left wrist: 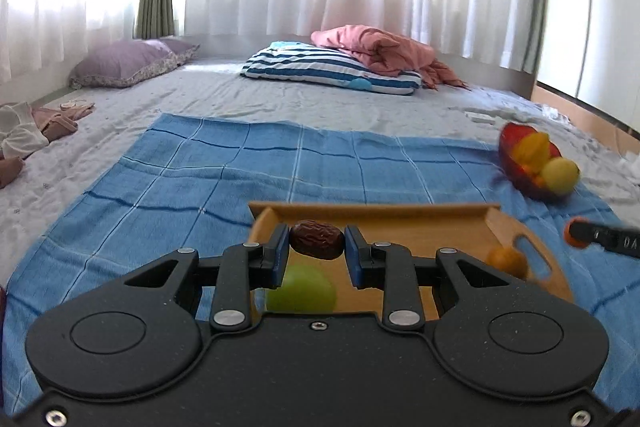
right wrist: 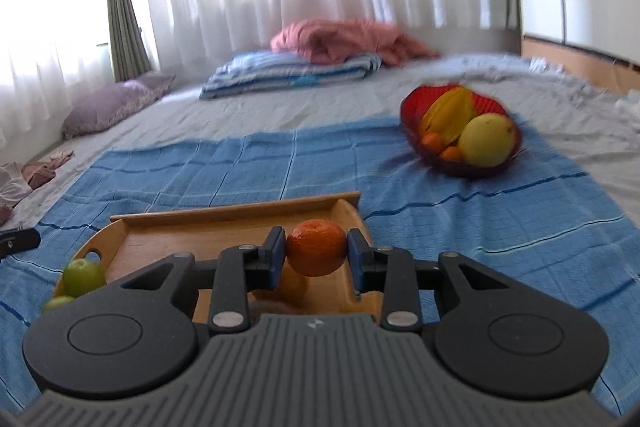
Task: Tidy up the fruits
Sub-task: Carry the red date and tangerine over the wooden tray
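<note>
Wooden tray (right wrist: 224,227) lies near on the blue cloth (left wrist: 280,163), and both grippers are above it with fruit in their jaws: the left gripper (left wrist: 317,245) is clamped on a brown date (left wrist: 317,239), the right gripper (right wrist: 317,247) on an orange (right wrist: 316,247). Each fruit sits squarely between the pads, at the tips. The red bowl (right wrist: 412,107), far right on the cloth and well apart from the tray, already holds a starfruit, a yellow pear-like fruit and small oranges, so it looks like the likely place for the orange; where the date belongs I cannot tell. To carry well, keep both grips steady without squeezing harder, since the date is soft and the orange round and apt to roll out. Clear the tray's far rim, lower the orange into a free gap in the bowl, then release close to the bottom. Green fruits (right wrist: 84,277) remain at the tray's left end.
</note>
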`<state>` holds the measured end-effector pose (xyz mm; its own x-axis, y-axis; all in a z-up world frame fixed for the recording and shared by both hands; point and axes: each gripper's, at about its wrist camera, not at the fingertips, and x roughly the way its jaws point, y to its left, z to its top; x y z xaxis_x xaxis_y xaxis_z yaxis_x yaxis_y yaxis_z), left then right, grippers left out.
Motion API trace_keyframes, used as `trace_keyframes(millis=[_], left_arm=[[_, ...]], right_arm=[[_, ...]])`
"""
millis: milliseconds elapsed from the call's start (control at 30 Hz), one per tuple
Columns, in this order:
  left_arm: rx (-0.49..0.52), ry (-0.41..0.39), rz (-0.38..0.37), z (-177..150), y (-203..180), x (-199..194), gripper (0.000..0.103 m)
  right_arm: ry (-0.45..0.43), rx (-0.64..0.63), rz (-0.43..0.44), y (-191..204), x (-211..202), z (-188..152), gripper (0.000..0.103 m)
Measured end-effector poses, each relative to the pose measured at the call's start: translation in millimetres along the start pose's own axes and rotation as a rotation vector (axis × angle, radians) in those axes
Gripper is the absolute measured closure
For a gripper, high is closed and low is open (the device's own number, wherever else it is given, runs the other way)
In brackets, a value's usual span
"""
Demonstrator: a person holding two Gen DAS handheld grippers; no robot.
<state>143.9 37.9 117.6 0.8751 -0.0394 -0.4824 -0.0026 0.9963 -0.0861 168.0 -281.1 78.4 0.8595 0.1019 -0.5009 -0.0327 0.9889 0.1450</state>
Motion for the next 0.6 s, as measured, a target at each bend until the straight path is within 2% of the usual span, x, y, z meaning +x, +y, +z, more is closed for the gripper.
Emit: trace_keyframes(millis=[233, 467, 600], left_arm=[[-0.037, 0.094, 0.016, 27, 14, 53, 0.075], [-0.089, 0.239, 0.015, 25, 22, 109, 0.075], [-0.068, 0.273, 0.041, 19, 21, 128, 0.075]], right_arm=[[0.139, 0.015, 0.012, 12, 54, 27, 0.066], [0.243, 0.029, -0.006, 28, 100, 30, 0.066], [0.265, -0.015, -0.026, 39, 114, 26, 0.065]])
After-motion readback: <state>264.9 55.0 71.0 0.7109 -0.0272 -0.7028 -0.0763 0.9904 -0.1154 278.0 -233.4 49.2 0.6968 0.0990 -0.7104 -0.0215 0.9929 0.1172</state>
